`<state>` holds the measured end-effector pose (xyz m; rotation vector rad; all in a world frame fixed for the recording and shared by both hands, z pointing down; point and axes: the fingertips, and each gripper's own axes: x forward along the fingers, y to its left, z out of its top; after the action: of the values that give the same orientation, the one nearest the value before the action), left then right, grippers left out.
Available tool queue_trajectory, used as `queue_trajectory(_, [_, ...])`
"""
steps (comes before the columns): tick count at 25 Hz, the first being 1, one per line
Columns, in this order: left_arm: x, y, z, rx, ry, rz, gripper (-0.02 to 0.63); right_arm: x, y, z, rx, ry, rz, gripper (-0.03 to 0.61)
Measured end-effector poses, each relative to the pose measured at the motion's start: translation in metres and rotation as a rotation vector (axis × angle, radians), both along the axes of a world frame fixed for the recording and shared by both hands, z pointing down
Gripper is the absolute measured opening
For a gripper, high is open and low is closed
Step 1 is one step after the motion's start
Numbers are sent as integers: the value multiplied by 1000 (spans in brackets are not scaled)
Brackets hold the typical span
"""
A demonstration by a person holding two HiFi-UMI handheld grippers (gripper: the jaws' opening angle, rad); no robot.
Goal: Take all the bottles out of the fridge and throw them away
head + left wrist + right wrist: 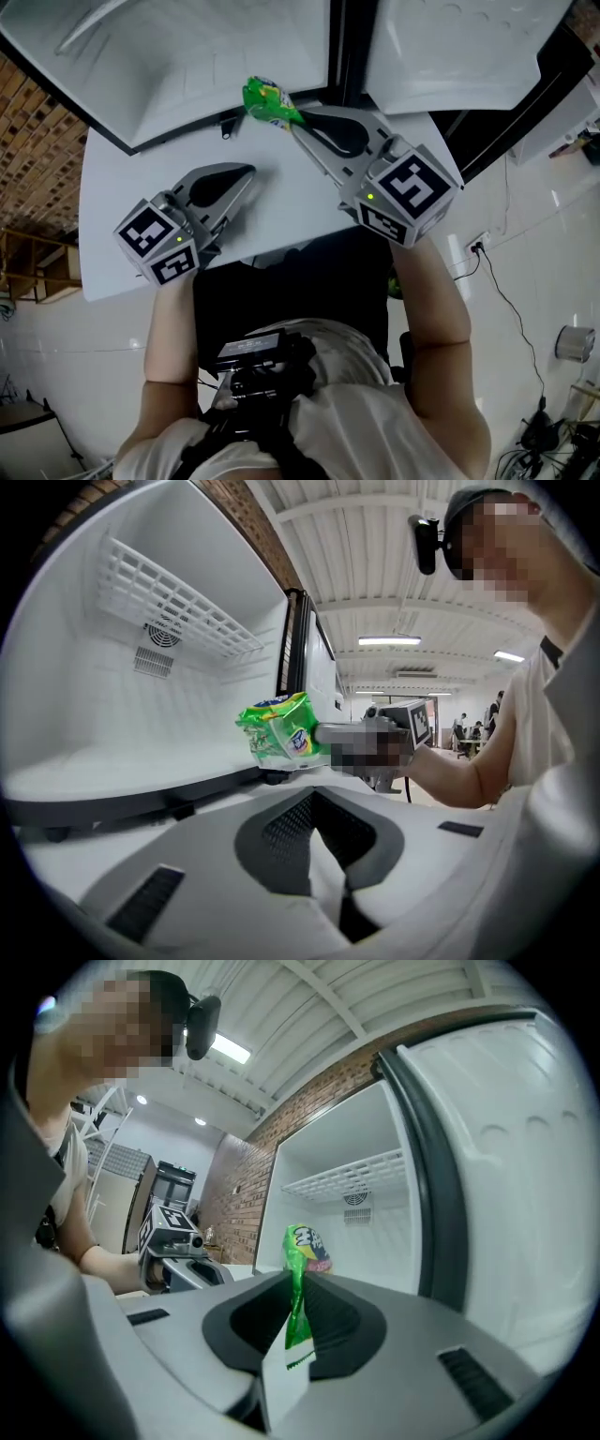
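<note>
Pinching the flat lower edge of a green snack packet [302,1246], the right gripper [294,1290] holds it edge-on between nearly closed jaws. In the head view the packet sits upper centre, just before the open fridge [187,66]. Lower left, the left gripper [246,178] has its jaws pressed together on nothing.

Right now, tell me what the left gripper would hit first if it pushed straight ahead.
Probably the green packet pinched in the right gripper, which hangs almost dead ahead of the left gripper. Depth is unclear, so it might slip past into the open fridge.
</note>
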<state>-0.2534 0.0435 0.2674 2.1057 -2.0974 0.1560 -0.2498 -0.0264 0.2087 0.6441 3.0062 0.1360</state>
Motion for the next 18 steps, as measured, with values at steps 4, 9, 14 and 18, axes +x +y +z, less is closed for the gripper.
queue_trajectory(4, [23, -36, -1, 13, -8, 88, 9, 32, -33, 2, 11, -5, 81, 35])
queue_trajectory(9, [48, -84, 3, 20, -15, 236, 9, 67, -79, 8, -1, -7, 232, 35])
queue_trajectory(14, [93, -101, -3, -2, -28, 243, 9, 106, -89, 19, -44, 1, 209, 37])
queue_trajectory(18, [141, -154, -4, 19, -50, 382, 9, 155, -136, 17, -33, -20, 329, 35])
